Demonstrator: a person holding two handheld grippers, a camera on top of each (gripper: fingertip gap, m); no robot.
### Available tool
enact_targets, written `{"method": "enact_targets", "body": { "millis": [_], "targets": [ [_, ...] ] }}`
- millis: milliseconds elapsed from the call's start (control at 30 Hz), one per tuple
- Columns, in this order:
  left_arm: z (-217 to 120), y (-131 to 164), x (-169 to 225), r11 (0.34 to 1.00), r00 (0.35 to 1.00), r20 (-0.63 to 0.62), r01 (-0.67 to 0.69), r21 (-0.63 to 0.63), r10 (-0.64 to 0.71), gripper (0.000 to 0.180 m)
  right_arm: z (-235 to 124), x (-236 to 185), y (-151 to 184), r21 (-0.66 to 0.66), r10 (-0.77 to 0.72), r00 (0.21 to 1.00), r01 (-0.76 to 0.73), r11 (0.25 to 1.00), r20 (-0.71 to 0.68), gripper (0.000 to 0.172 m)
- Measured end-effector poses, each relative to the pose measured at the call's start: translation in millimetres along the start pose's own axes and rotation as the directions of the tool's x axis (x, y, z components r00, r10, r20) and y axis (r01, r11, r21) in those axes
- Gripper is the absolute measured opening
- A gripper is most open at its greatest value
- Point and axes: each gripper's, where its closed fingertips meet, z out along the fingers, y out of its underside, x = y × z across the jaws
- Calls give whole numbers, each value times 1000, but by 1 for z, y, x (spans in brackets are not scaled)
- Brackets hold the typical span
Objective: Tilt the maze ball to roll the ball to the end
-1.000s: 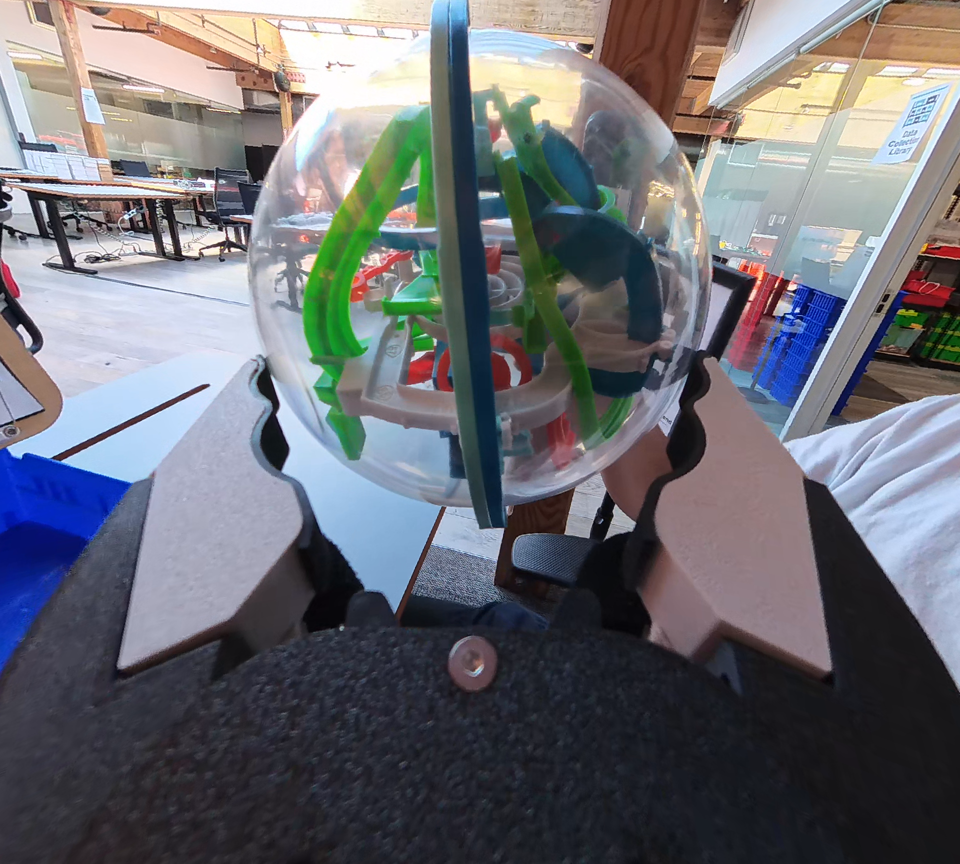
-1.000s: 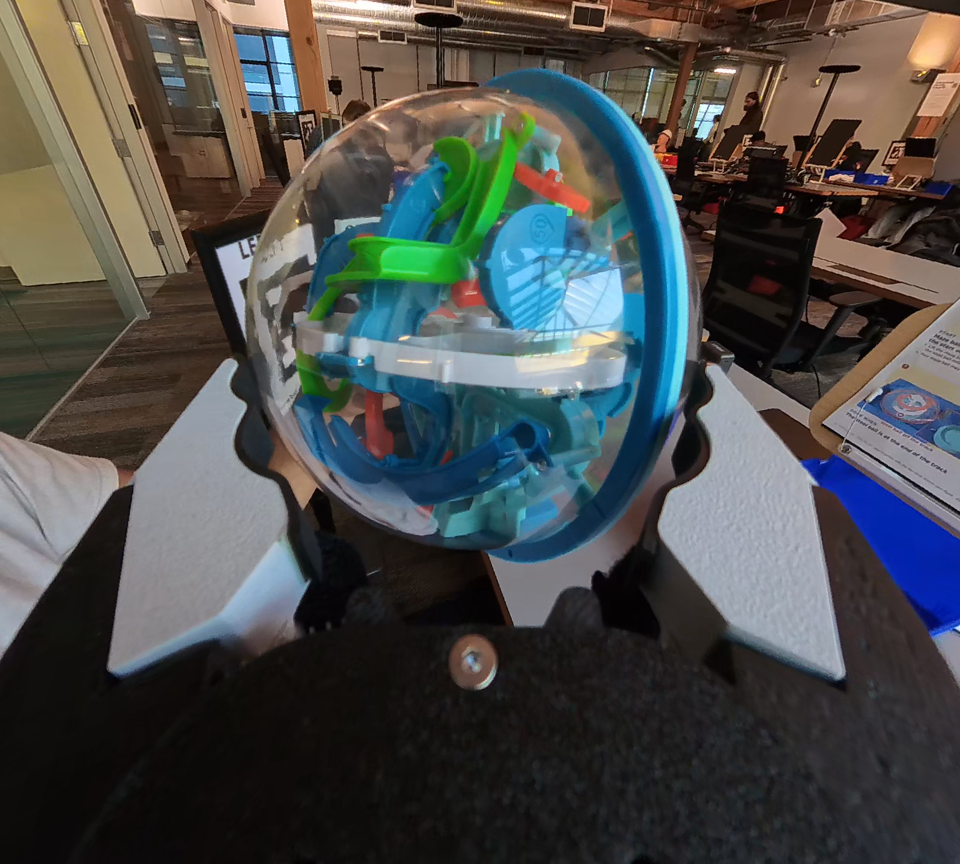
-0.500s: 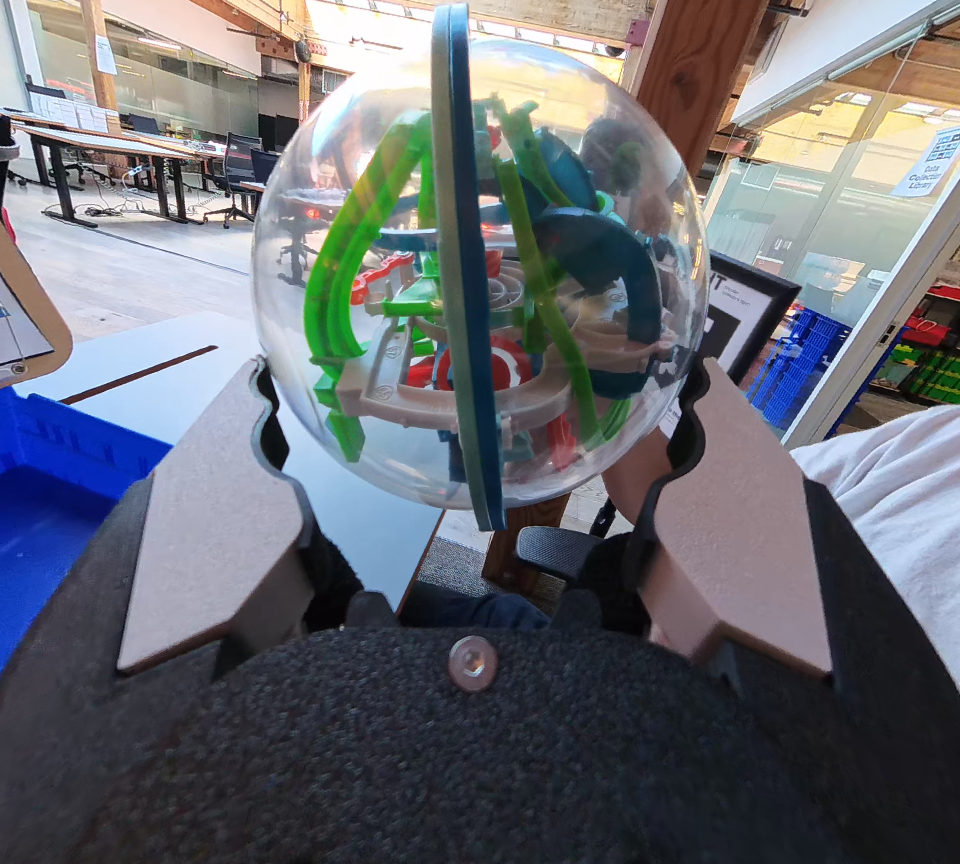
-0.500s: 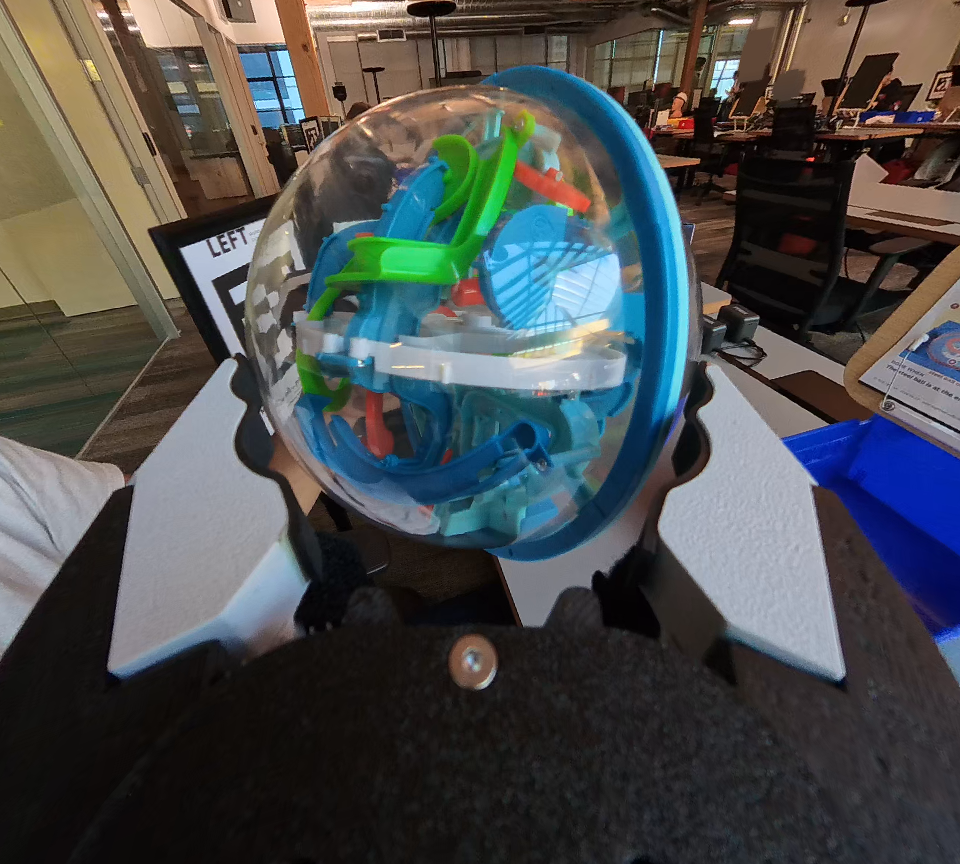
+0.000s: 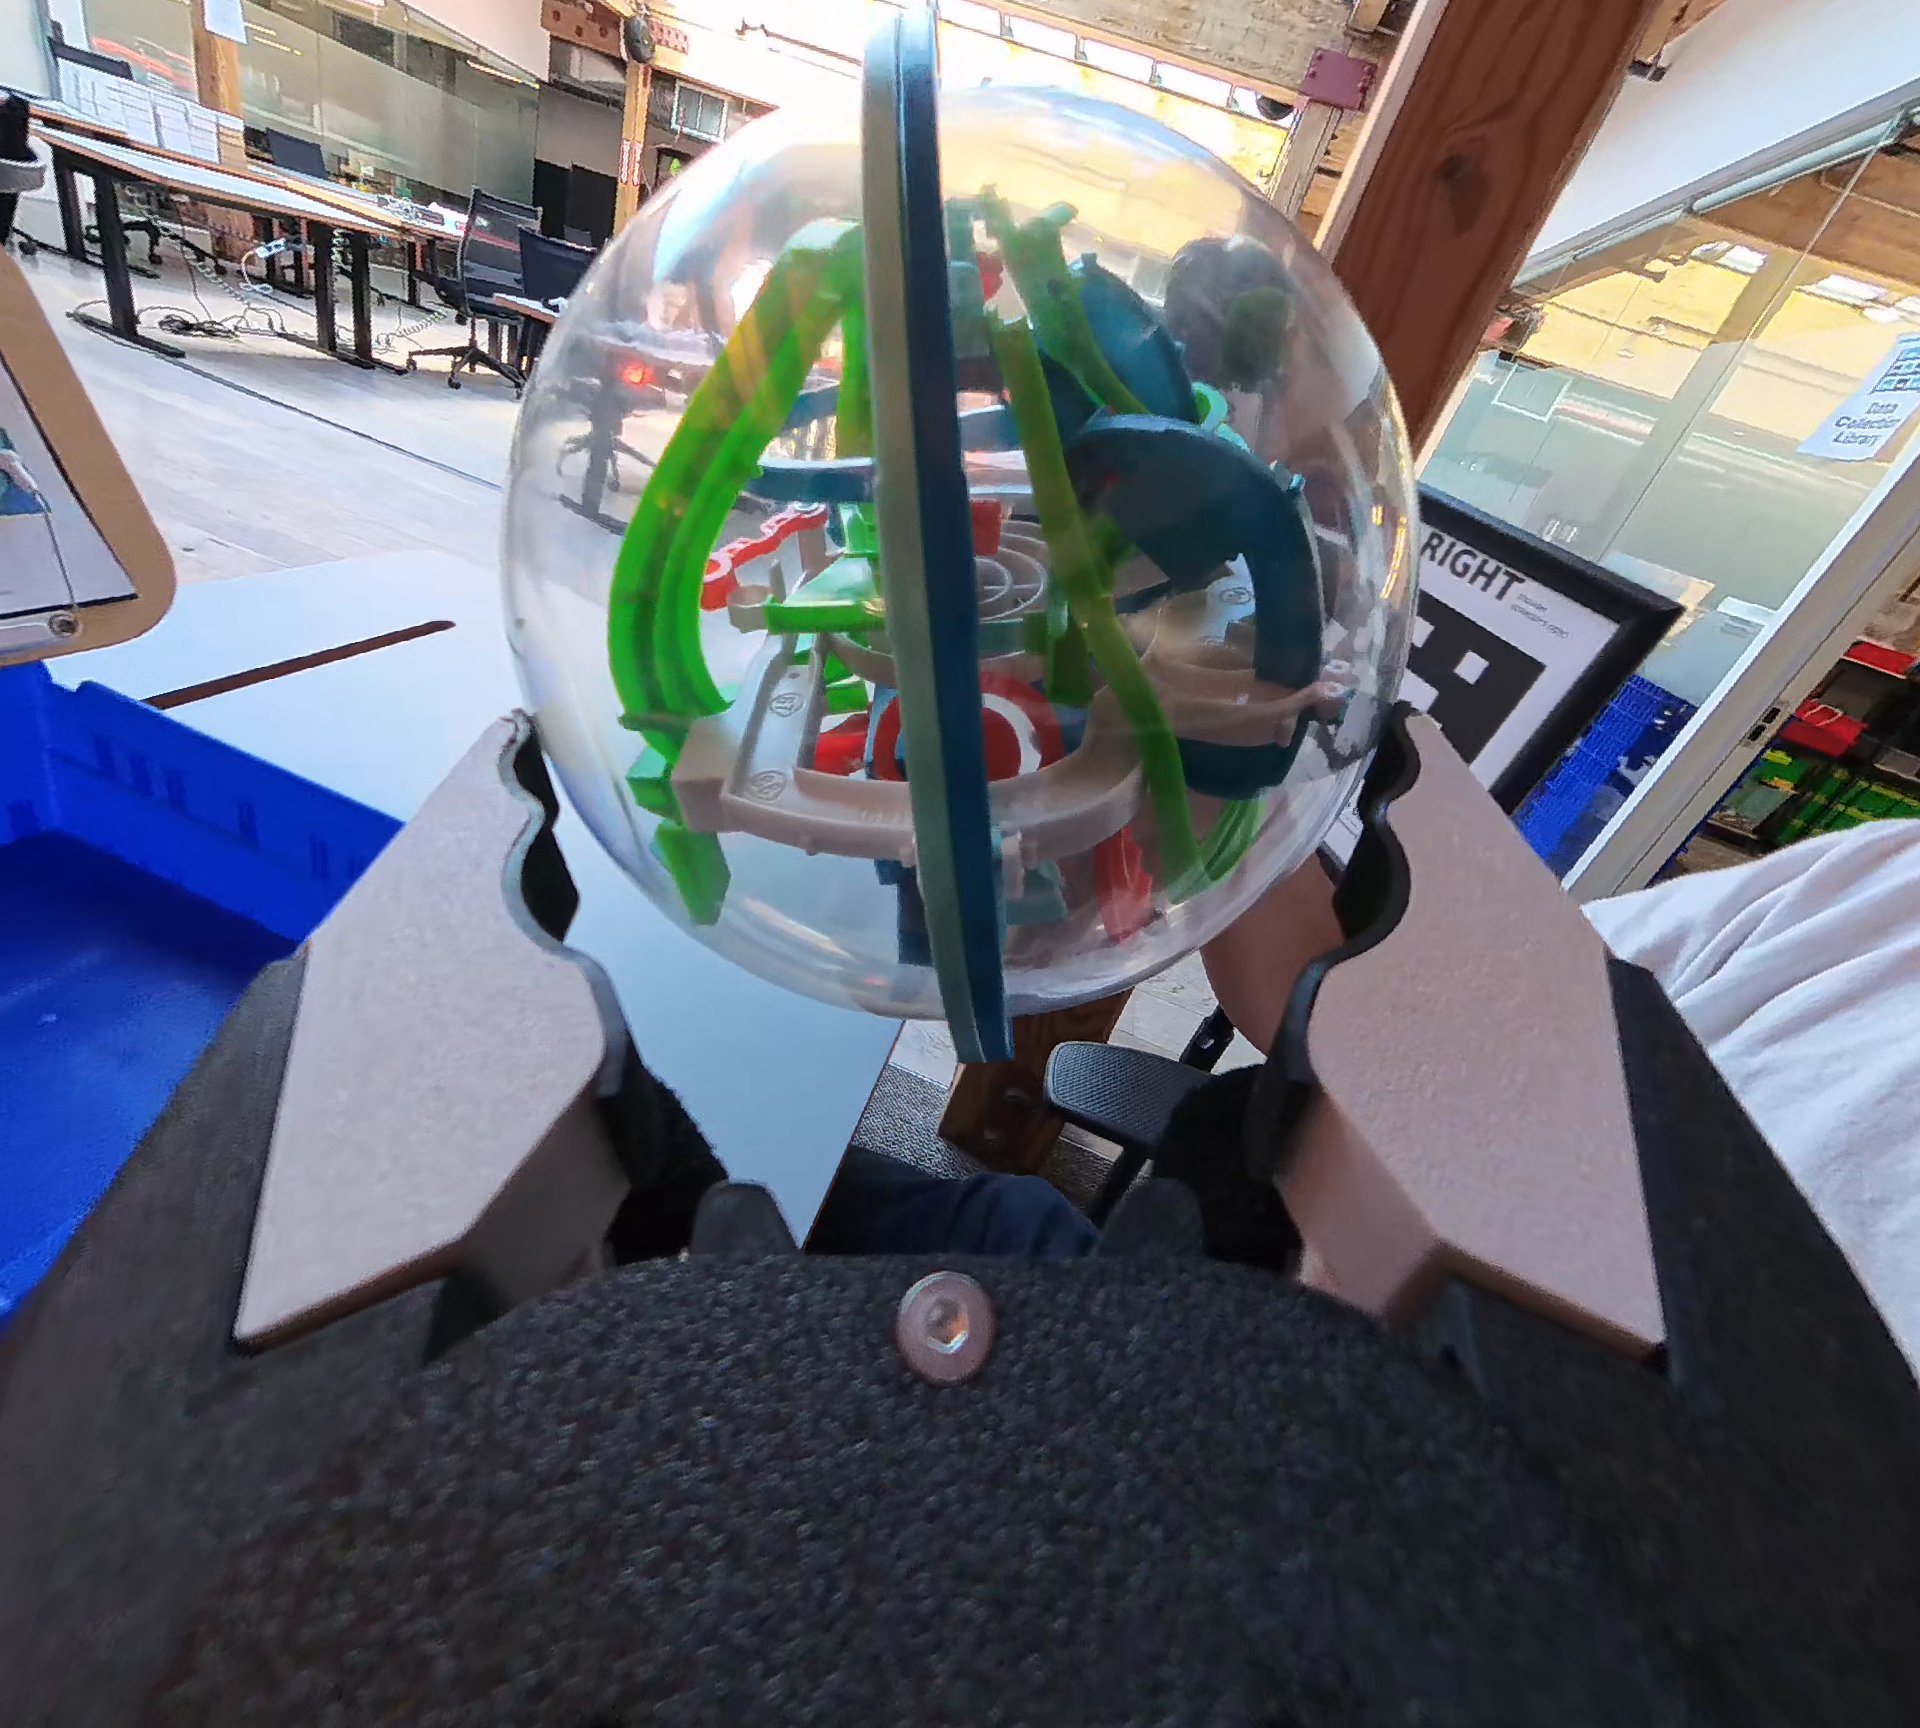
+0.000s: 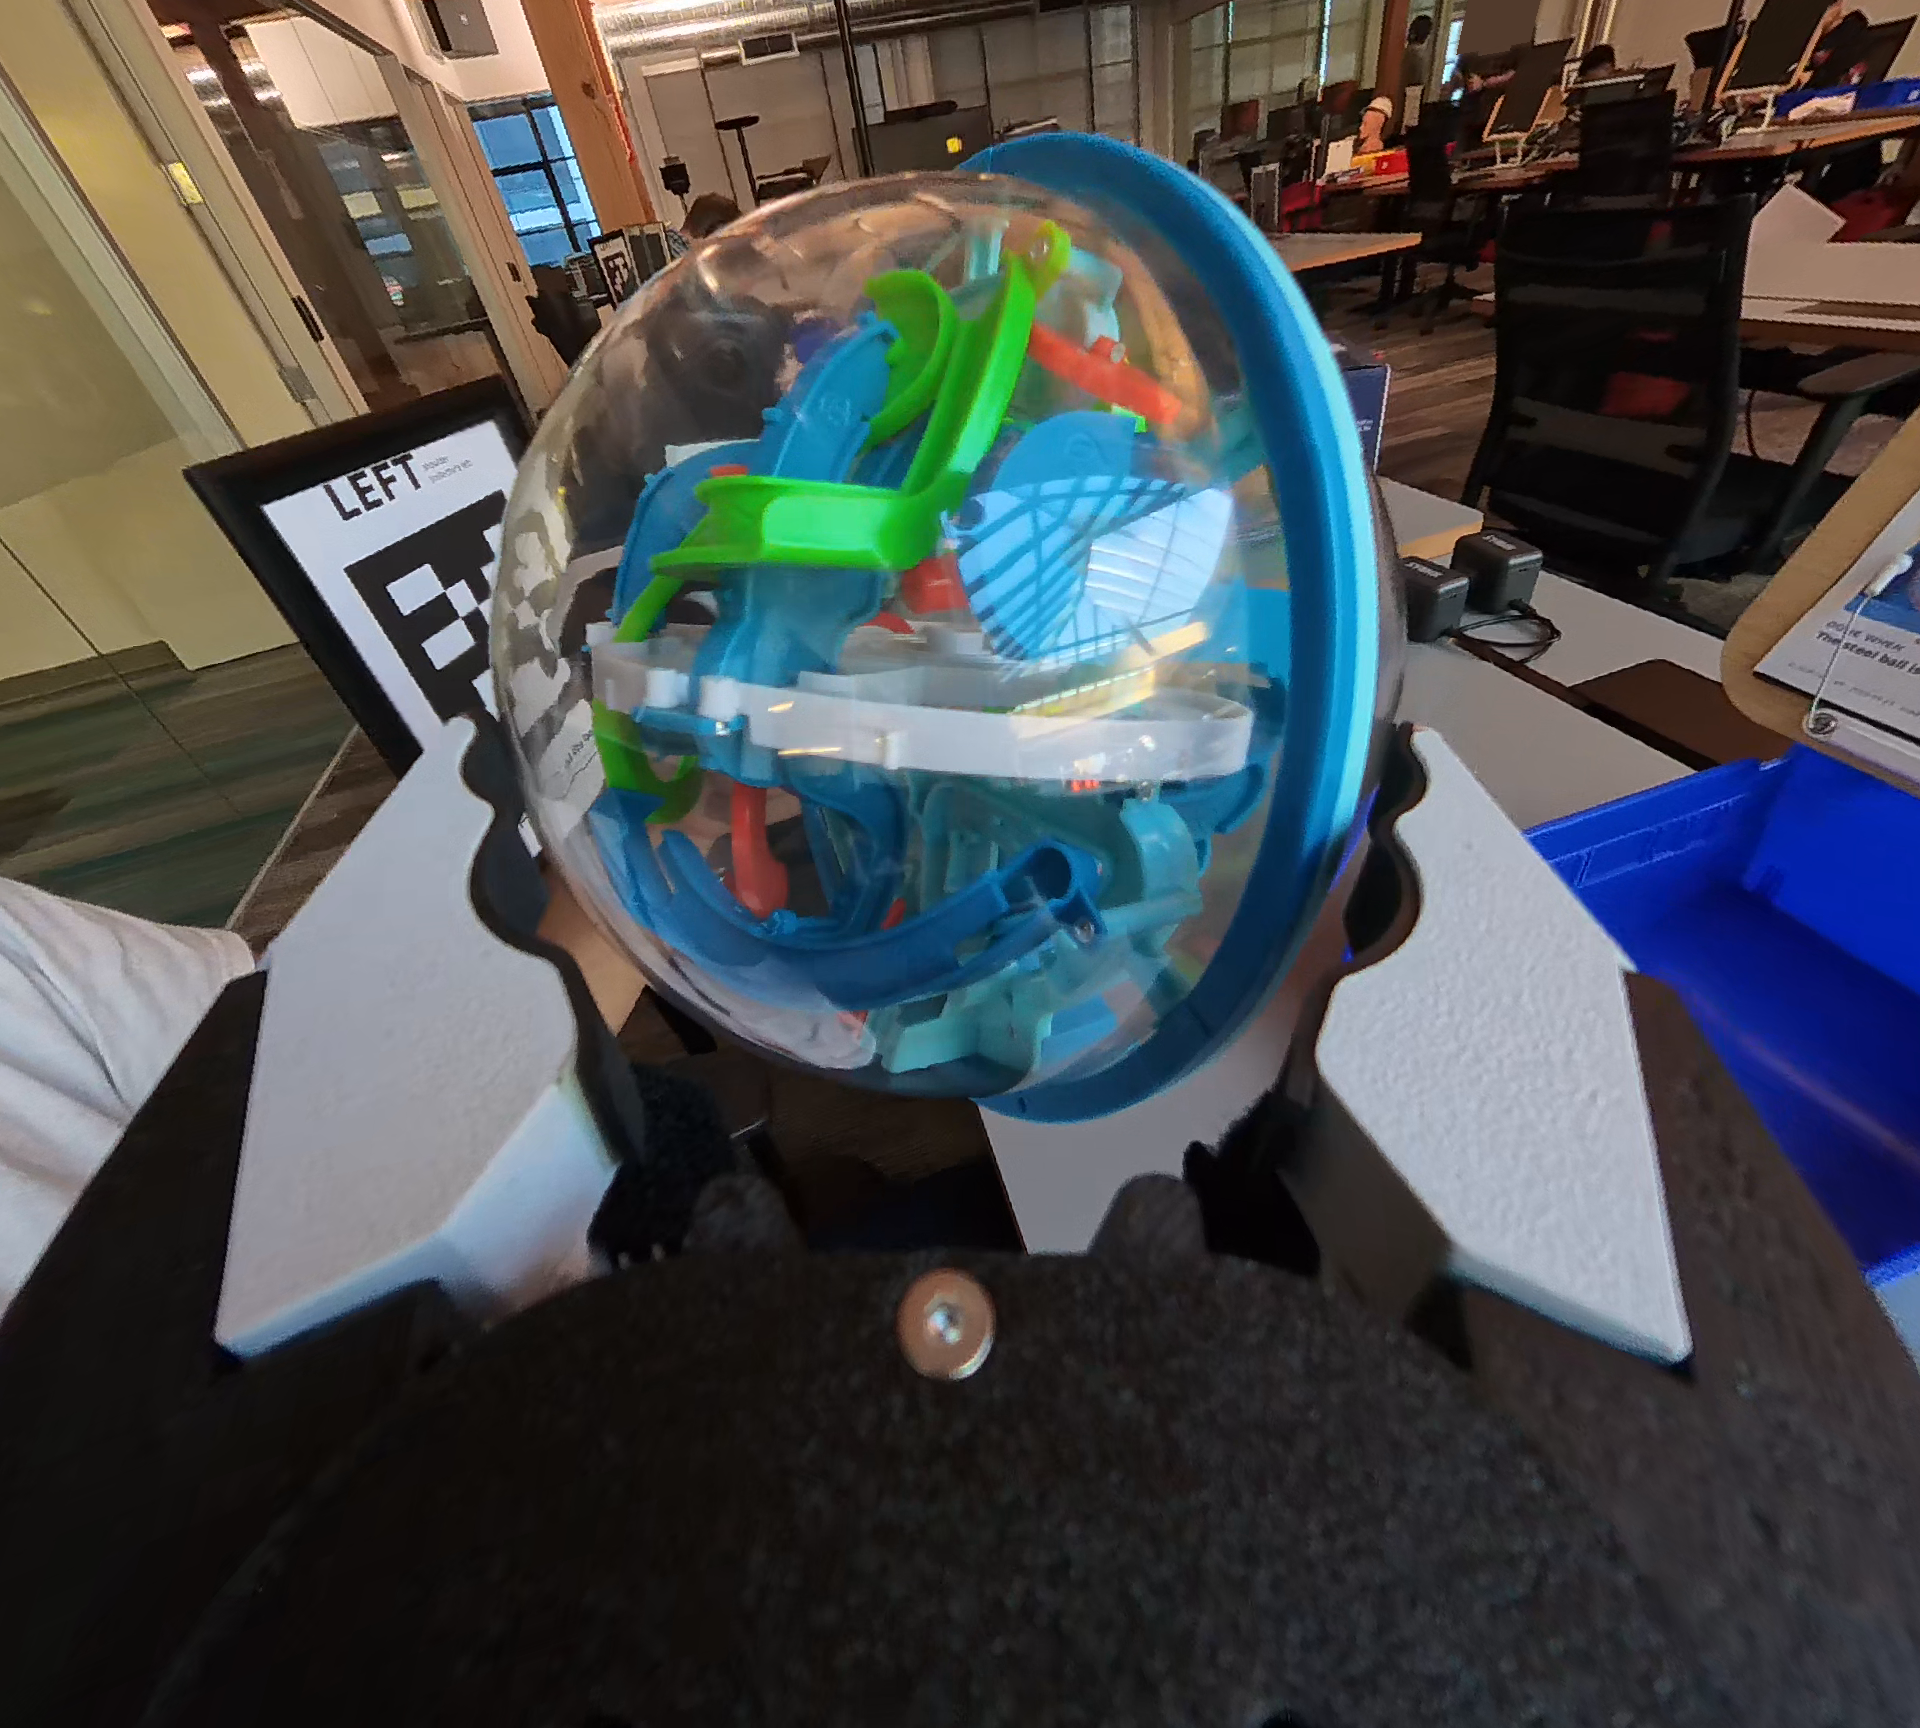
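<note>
The maze ball (image 5: 956,535) is a clear sphere with a blue rim band and green, blue, red and grey tracks inside. It is held up in the air above the white table (image 5: 343,712). My left gripper (image 5: 956,743) is shut on it, with both pads (image 5: 520,795) pressed on the shell at its lower sides. My right gripper (image 6: 935,753) is shut on the same maze ball (image 6: 935,639) from the opposite side, with one pad (image 6: 499,805) on the shell and the other by the blue rim. I cannot make out the small ball inside.
A blue bin (image 5: 104,951) sits on the table and also shows in the right wrist view (image 6: 1766,930). Framed marker signs (image 5: 1507,670) (image 6: 395,556) stand at the table's ends. A wooden post (image 5: 1507,120), a clipboard (image 6: 1849,618), black chargers (image 6: 1465,577) and a person's white sleeve (image 5: 1766,951) are nearby.
Both views have pitched downward, so the blue bin and the marker signs show more. The maze ball has kept its place between both pairs of pads.
</note>
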Motion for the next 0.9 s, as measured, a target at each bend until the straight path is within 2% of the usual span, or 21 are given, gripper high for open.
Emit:
{"method": "enact_targets", "body": {
  "millis": [900],
  "targets": [
    [2,66,-95,958,957,89,280,-58,-275,148,34,86,83,-84,309,951,-307,948,10,156]
  ]
}}
